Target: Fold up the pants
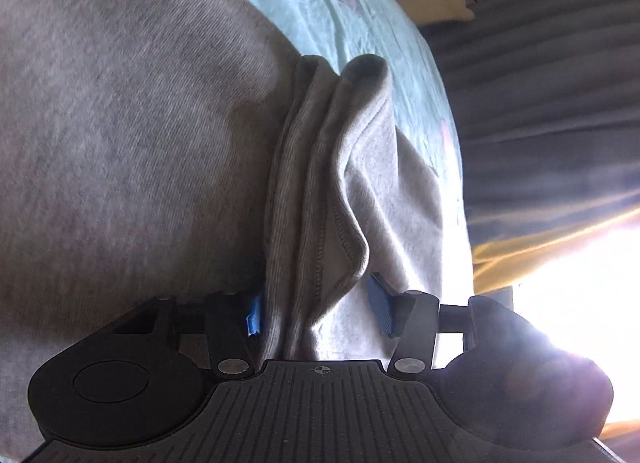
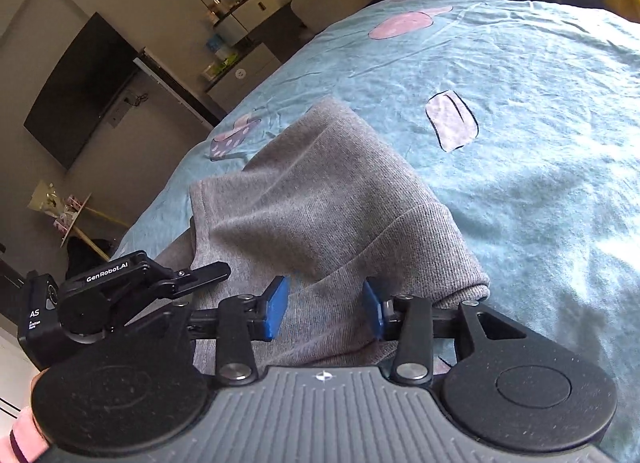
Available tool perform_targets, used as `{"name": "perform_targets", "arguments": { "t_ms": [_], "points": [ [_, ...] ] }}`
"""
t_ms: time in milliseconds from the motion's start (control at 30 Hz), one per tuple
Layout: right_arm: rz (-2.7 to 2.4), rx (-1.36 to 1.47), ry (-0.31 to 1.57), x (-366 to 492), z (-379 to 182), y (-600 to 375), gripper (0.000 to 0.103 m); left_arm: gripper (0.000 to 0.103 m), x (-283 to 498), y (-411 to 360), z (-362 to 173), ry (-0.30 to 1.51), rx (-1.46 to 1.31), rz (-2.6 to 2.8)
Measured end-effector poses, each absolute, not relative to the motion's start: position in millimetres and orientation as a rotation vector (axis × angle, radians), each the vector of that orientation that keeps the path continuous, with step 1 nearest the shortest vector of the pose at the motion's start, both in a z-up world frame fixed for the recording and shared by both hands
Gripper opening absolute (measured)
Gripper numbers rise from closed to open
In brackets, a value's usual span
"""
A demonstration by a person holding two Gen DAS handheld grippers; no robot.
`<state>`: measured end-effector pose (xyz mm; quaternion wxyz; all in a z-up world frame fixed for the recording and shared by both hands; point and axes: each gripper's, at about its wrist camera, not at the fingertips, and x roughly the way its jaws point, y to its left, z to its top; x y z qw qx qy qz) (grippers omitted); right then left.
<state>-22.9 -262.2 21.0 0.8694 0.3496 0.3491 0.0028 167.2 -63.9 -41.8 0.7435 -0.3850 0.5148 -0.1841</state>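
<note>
The grey pants (image 2: 320, 199) lie folded on a light blue bedsheet (image 2: 520, 123). In the left wrist view the pants (image 1: 132, 151) fill the left side, and a bunched ribbed cuff (image 1: 320, 191) runs between the blue pads of my left gripper (image 1: 318, 309), whose jaws stand apart around the fabric. My right gripper (image 2: 326, 311) is open, its blue pads straddling the near edge of the pants above a ribbed band (image 2: 440, 247). The left gripper (image 2: 120, 295) also shows at the left in the right wrist view.
The sheet (image 1: 360, 35) has pink cartoon prints (image 2: 452, 121). A dark wall TV (image 2: 80, 91), shelves with bottles (image 2: 240, 3) and a small round table (image 2: 68, 215) stand beyond the bed's far edge. Dark curtains (image 1: 540, 103) and bright window glare are to the right.
</note>
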Motion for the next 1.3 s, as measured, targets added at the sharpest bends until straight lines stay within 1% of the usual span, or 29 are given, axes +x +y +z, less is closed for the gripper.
{"name": "perform_targets", "arguments": {
  "t_ms": [33,67,133,300,400,500,600,667,700,733,767,800,833,867,933,1000,1033,1067,1100,1133,1200,1300],
  "points": [
    [0.006,0.732,0.73,-22.8,21.0,-262.2,0.043,0.02,168.4,-63.6,-44.5,1.15,-0.852,-0.398],
    [0.009,0.734,0.73,-22.8,21.1,-262.2,0.044,0.018,169.0,-64.7,-45.9,1.17,-0.836,-0.381],
    [0.025,0.746,0.728,-22.9,20.3,-262.9,0.049,0.017,165.1,-67.1,-41.3,1.147,-0.806,-0.383],
    [0.08,0.752,0.714,-31.7,28.0,-263.2,0.057,0.016,156.2,-60.4,-10.6,1.095,-0.683,-0.434],
    [0.137,0.738,0.692,-39.4,35.4,-260.8,0.068,0.016,145.6,-40.5,12.4,1.032,-0.523,-0.407],
    [0.165,0.747,0.679,-40.7,37.4,-259.9,0.068,0.016,129.9,-14.7,21.9,0.976,-0.379,-0.342],
    [0.14,0.717,0.712,-33.2,36.6,-254.0,0.067,0.023,120.3,8.1,12.2,0.981,-0.331,-0.281],
    [0.123,0.685,0.729,-26.0,36.9,-247.6,0.06,0.039,117.0,16.4,2.6,0.981,-0.332,-0.263],
    [0.119,0.666,0.738,-22.2,37.0,-244.4,0.054,0.046,114.4,21.9,0.1,0.97,-0.351,-0.254],
    [0.113,0.652,0.739,-19.6,37.1,-242.0,0.05,0.049,115.0,27.0,-1.4,0.96,-0.376,-0.248],
    [0.103,0.639,0.739,-17.5,36.9,-240.3,0.048,0.051,115.8,33.5,-1.9,0.954,-0.403,-0.245],
    [0.088,0.625,0.739,-15.5,36.1,-238.5,0.047,0.056,120.1,34.7,-1.8,0.948,-0.429,-0.242],
    [0.079,0.617,0.739,-13.6,35.3,-237.1,0.047,0.063,124.8,38.0,-0.4,0.936,-0.458,-0.242],
    [0.073,0.613,0.743,-11.8,33.9,-236.1,0.047,0.065,130.5,38.7,0.1,0.921,-0.489,-0.239],
    [0.059,0.62,0.754,-8.6,28.4,-235.8,0.047,0.075,145.7,40.4,0.5,0.905,-0.551,-0.242],
    [0.052,0.637,0.751,-6.7,24.0,-237.6,0.047,0.075,165.0,39.9,-4.8,0.927,-0.605,-0.247],
    [0.05,0.641,0.75,-6.1,22.7,-238.2,0.047,0.07,175.0,38.3,-8.6,0.942,-0.627,-0.251],
    [0.049,0.642,0.748,-5.9,21.7,-238.4,0.047,0.061,182.6,38.1,-11.5,0.95,-0.645,-0.261],
    [0.049,0.638,0.745,-6.6,21.7,-237.5,0.047,0.029,188.5,38.0,-13.0,0.953,-0.658,-0.261],
    [0.05,0.631,0.742,-7.0,22.0,-236.8,0.047,0.022,193.5,37.9,-13.9,0.961,-0.674,-0.274],
    [0.054,0.629,0.736,-8.0,22.2,-236.9,0.047,0.019,191.3,35.5,-3.6,0.904,-0.653,-0.302],
    [0.059,0.676,0.723,-9.2,19.5,-242.0,0.047,0.018,166.8,27.9,28.3,0.713,-0.507,-0.364]
  ]
}}
